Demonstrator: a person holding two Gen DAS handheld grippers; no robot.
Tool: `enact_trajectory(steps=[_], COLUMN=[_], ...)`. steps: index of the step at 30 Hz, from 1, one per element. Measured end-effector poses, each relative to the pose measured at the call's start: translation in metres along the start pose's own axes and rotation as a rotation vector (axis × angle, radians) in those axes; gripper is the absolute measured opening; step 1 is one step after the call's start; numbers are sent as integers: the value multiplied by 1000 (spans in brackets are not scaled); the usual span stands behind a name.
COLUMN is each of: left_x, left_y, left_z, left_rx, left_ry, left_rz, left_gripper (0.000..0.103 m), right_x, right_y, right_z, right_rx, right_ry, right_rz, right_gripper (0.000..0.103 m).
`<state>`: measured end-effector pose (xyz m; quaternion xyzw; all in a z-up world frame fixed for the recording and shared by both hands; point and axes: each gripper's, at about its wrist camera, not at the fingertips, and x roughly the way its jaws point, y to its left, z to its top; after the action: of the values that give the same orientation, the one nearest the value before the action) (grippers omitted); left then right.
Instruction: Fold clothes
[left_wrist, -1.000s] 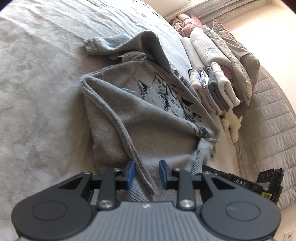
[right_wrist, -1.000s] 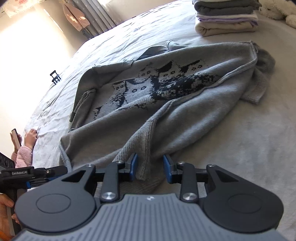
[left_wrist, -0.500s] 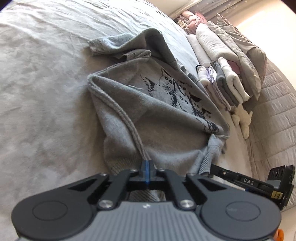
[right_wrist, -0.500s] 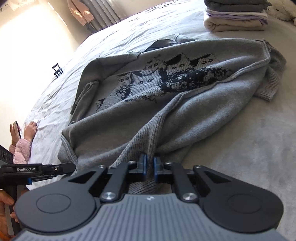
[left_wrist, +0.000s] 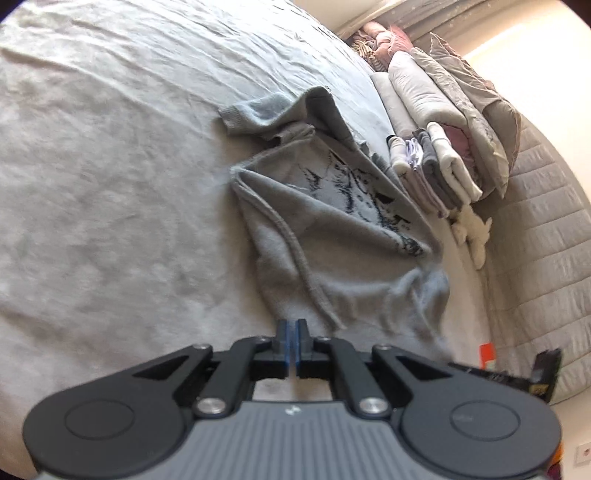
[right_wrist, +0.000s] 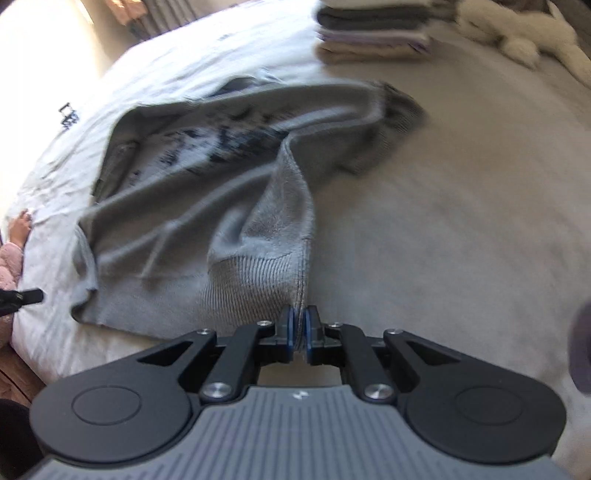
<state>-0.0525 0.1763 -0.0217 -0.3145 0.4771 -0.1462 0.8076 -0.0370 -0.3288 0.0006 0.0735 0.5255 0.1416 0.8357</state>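
On bed (left_wrist: 110, 184), grey sweater (left_wrist: 332, 240)

The sweater (right_wrist: 192, 206) is grey knitted cloth, soft and fuzzy, with a ribbed hem and a dark pattern knitted into its front. The bed (left_wrist: 110, 206) is covered in pale grey cloth, matt and finely creased. The headboard (left_wrist: 543, 236) looks like quilted padded fabric. The folded stack (left_wrist: 432, 166) is smooth cloth in white, lilac and grey. The toy (right_wrist: 517, 33) is white fluffy plush. The left gripper (left_wrist: 293, 334) and right gripper (right_wrist: 300, 325) are matt black plastic with blue rubbery pads, shiny metal screws and a ribbed grey plastic cover.
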Motion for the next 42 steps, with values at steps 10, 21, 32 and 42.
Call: enact_trajectory(steps=[10,21,32,42], left_x=[65,88,19,17], left_y=[-34,-36,-16,-22], left_z=[8,10,-5,1], left_rx=[-44,-102,-38,-77], left_ry=[39,9,-22,4], left_rz=[57,148,194,84], left_gripper=[30,1,0,17], right_x=[6,22,23,14], right_y=[-15,-10,1,-1], right_z=[-7,-2,-4,-7], right_rx=[81,35,-35,16], right_ry=[-2,49,82,74], right_rz=[36,35,13,18], right_gripper=[19,41,8,13])
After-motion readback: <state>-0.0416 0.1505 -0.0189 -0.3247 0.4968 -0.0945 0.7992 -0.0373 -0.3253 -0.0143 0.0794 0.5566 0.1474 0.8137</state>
